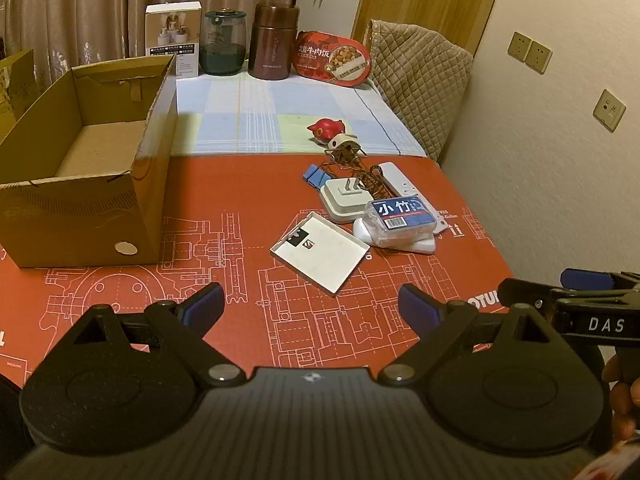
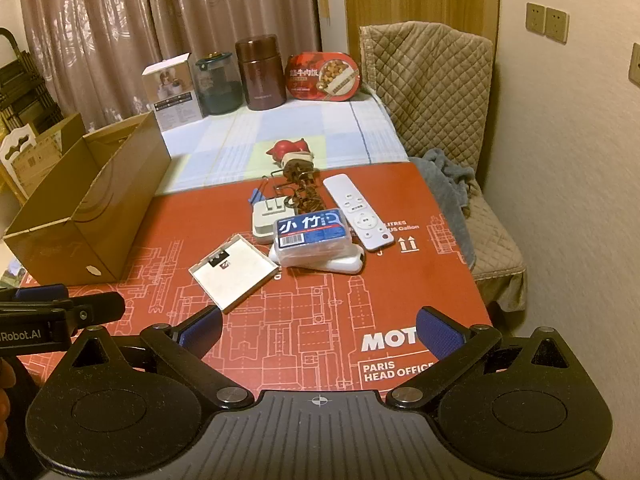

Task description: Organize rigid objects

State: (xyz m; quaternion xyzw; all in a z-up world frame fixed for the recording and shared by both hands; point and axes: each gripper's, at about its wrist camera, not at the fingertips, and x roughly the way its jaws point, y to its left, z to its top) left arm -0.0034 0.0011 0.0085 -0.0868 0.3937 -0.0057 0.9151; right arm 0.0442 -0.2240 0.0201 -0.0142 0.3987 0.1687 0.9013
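An open cardboard box [image 1: 92, 168] [image 2: 92, 208] stands at the left of the red mat. A pile of rigid objects lies mid-mat: a flat white tray [image 1: 320, 254] [image 2: 234, 270], a clear box with a blue label [image 1: 400, 218] [image 2: 310, 236], a white plug adapter [image 1: 342, 200], a white remote [image 2: 358, 212], blue clips [image 1: 316, 178], a metal puzzle [image 1: 360, 172] and a red toy [image 1: 324, 128] [image 2: 290, 148]. My left gripper [image 1: 310, 310] and right gripper [image 2: 318, 332] are both open and empty, near the front edge, short of the pile.
A white carton [image 1: 174, 38], a glass jar [image 1: 222, 42], a brown flask [image 1: 274, 42] and a red food tin [image 1: 334, 58] line the far edge. A padded chair [image 2: 432, 80] stands at the right. The right gripper shows in the left wrist view [image 1: 568, 304].
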